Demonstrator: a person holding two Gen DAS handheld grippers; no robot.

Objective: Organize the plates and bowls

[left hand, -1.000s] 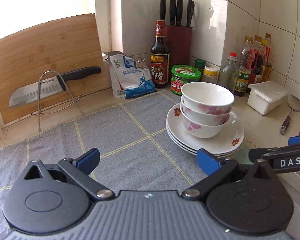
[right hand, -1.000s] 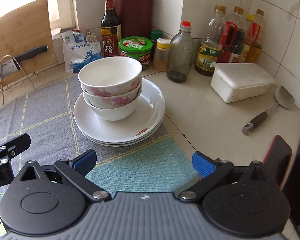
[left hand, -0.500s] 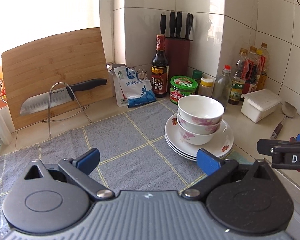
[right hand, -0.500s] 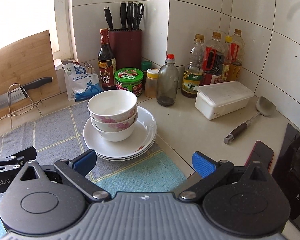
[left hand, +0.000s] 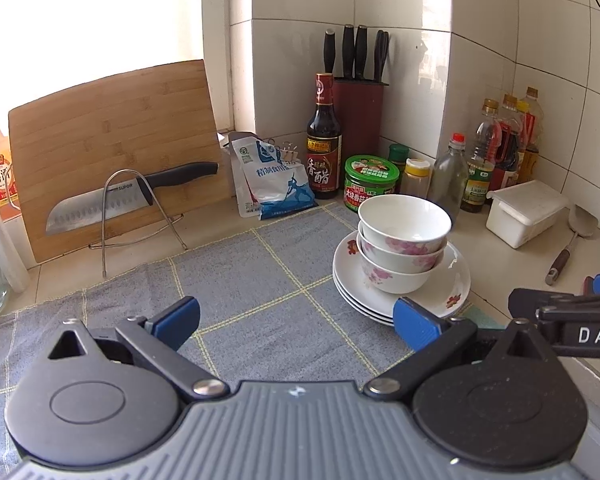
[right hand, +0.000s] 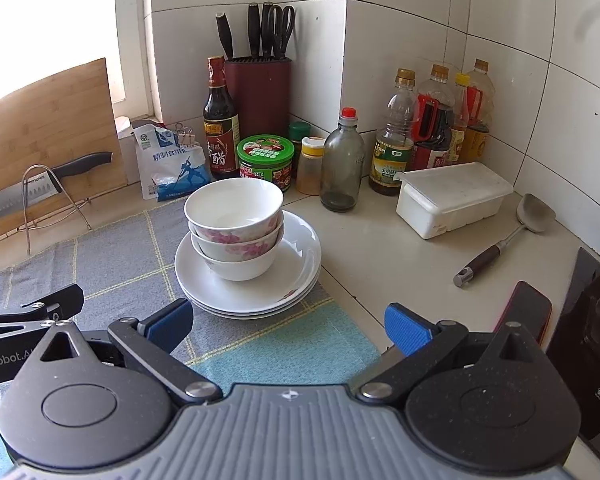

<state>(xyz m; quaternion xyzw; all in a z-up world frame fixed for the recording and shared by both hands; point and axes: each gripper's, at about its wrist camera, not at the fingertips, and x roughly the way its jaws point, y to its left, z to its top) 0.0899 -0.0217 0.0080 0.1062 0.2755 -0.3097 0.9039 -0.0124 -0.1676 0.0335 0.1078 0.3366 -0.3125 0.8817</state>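
1. A tiled kitchen corner holds a pale countertop (right hand: 380,256), partly covered by a grey checked cloth (left hand: 260,280) with a teal patch (right hand: 284,344) at its near edge.
2. Nearest the cameras, the left gripper (left hand: 296,322) hangs over the grey cloth with its blue-padded fingers (left hand: 176,320) spread wide and nothing between them.
3. The right gripper (right hand: 288,326) hangs above the teal patch and the counter edge, its blue pads (right hand: 406,330) likewise wide apart and empty.
4. Each gripper shows at the margin of the other's view, side by side and apart.
5. Just beyond the grippers, a stack of white plates (right hand: 296,276) rests on the cloth near its right edge.
6. Three nested floral bowls (right hand: 234,232) sit upright on the plates, set toward the stack's left side.
7. To the right lie a ladle (right hand: 504,240) and a white lidded box (right hand: 454,196), on bare counter.
8. Behind the bowls stand a green-lidded jar (right hand: 265,160), a dark vinegar bottle (right hand: 220,124), a salt bag (left hand: 272,180) and a glass bottle (right hand: 342,164).
9. Oil bottles (right hand: 436,120) cluster against the right wall.
10. Farthest back, a knife block (left hand: 358,112) fills the corner, and a wooden cutting board (left hand: 112,148) leans at the left behind a cleaver (left hand: 100,204) on a wire rack.
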